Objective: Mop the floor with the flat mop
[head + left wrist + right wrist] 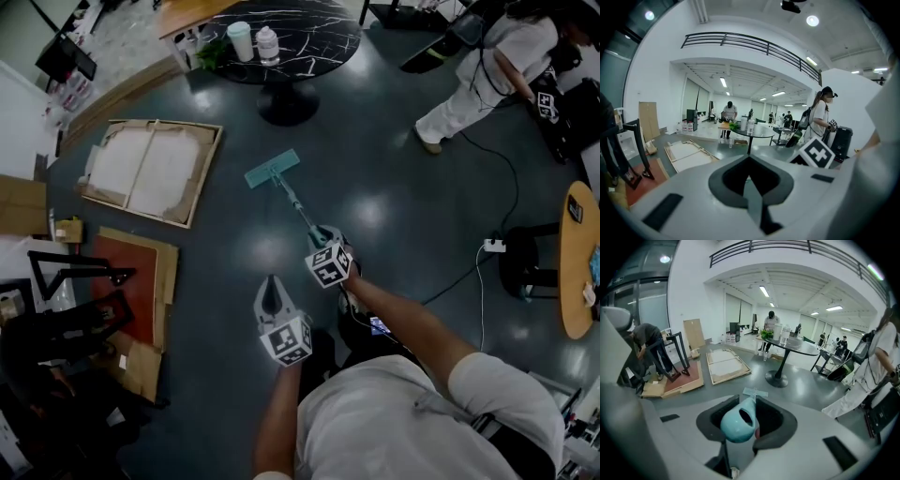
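Dark floor (pixel 394 187); right gripper (pixel 324 233) clamps flat mop (pixel 272 170), arm outstretched.

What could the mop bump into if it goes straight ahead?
The round table's base stands just beyond the mop head, slightly to the right. A flat wooden frame lies to its left. Nothing sits between them.

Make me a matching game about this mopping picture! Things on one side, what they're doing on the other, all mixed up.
Things:
1. mop head
2. right gripper
3. left gripper
4. round black table

States:
A. holds nothing
B. carries a cup and a bottle
C. lies flat on the floor
D. clamped on the mop handle

Pairs: 1-C, 2-D, 3-A, 4-B
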`<state>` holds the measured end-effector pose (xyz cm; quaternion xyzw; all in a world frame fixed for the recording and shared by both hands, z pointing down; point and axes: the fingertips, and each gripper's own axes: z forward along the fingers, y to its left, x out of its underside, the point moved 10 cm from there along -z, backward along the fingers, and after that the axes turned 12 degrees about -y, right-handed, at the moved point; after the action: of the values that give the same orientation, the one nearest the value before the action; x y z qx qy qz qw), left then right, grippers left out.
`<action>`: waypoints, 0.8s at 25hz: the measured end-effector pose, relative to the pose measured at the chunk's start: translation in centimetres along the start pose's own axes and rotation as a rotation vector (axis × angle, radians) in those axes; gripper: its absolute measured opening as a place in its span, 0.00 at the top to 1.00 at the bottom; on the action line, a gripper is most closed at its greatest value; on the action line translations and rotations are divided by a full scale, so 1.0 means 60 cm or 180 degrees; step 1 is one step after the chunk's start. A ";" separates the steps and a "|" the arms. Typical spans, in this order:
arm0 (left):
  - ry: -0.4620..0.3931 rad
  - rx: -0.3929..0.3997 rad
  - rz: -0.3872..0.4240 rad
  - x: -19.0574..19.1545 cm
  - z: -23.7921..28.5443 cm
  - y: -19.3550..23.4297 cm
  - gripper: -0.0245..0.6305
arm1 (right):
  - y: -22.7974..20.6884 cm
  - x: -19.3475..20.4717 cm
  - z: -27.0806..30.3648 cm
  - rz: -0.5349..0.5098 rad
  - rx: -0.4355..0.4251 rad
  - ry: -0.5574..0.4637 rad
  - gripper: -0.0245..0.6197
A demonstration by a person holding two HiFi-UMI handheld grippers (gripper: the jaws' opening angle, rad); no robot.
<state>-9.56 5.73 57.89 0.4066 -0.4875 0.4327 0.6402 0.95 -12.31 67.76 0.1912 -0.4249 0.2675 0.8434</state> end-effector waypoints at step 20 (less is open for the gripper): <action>0.0073 -0.0032 -0.0230 0.010 -0.095 0.041 0.96 | 0.000 -0.019 -0.116 0.0009 -0.0055 0.0196 0.79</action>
<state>-10.29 11.93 57.60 0.4157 -0.4672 0.4115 0.6630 4.67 -8.83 62.87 0.1750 -0.4013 0.2707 0.8574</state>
